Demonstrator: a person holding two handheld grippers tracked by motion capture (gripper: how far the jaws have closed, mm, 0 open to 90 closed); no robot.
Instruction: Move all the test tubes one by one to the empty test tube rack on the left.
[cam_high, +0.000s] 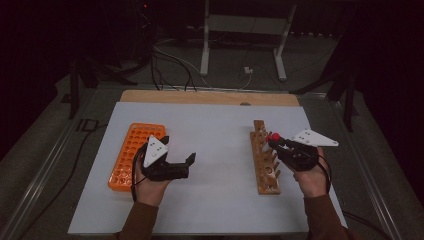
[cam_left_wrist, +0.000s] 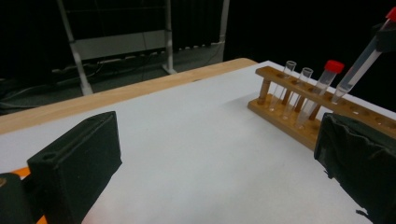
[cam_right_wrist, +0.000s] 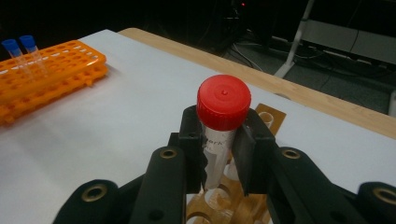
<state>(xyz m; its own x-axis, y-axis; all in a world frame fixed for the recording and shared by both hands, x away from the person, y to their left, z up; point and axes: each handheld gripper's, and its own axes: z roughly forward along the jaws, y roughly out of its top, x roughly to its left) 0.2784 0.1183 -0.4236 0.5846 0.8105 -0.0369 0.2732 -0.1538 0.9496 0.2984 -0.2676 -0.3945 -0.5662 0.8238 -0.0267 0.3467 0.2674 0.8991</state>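
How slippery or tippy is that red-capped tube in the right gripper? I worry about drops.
The red-capped tube looks smooth, clear and round, so it could slip or roll if released. It seems empty, so probably light. The right gripper clamps it just below the cap, which may catch any slip.

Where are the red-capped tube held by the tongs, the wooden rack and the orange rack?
red-capped tube (cam_right_wrist: 223, 101), right gripper view, on its red cap.
wooden rack (cam_left_wrist: 299, 129), left gripper view, on its base board.
orange rack (cam_high: 131, 150), high view, on its holed top.

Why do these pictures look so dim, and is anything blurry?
High view: dark room, only the white table sheet lit. Left gripper view: near black jaws soft, wooden tube rack clearer. Right gripper view: red-capped clear tube sharp, orange plastic rack softer.
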